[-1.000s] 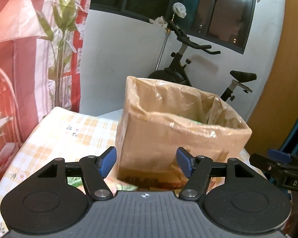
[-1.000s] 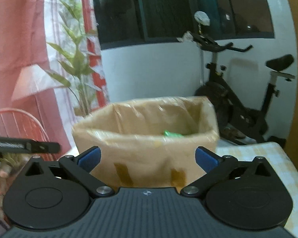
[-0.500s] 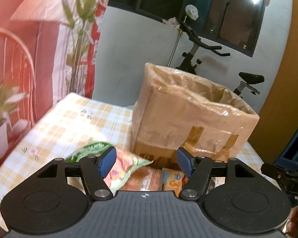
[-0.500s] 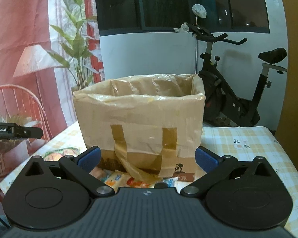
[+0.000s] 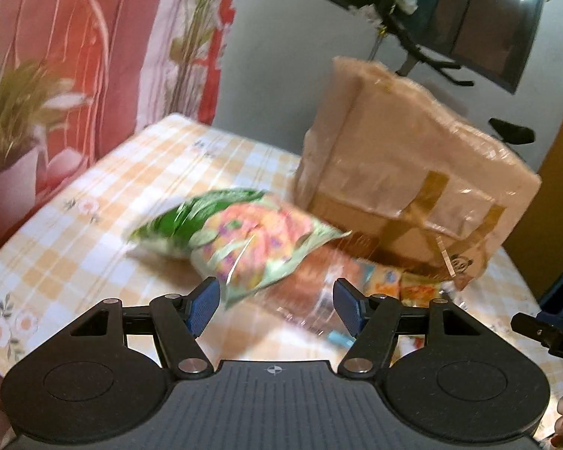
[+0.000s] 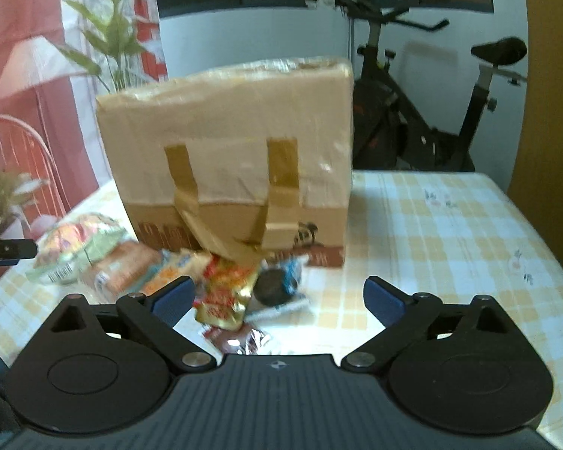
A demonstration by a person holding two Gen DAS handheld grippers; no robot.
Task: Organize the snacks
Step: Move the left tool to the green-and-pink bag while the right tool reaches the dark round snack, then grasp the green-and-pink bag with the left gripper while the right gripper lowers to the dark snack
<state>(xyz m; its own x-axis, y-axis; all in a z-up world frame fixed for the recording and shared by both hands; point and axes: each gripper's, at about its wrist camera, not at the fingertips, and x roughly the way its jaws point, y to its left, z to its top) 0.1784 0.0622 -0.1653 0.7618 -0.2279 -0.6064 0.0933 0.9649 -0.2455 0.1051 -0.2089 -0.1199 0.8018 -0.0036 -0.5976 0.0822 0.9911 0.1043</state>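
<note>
Judging from the blurred views, barely begun: snack packets (image 6: 221,292) all heaped loose before the cardboard box (image 6: 229,157); left gripper (image 5: 277,303) and right gripper (image 6: 279,296) spread, empty.

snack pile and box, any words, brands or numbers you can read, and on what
"D": white letter on the right gripper body at the left wrist view's edge; the rest is cut off.
Cardboard box: dark print along its bottom, too blurred to read.
Green snack bag: barcode label, digits too small.
Red and gold packet: lettering blurred, unreadable.
Nothing else legible.
</note>
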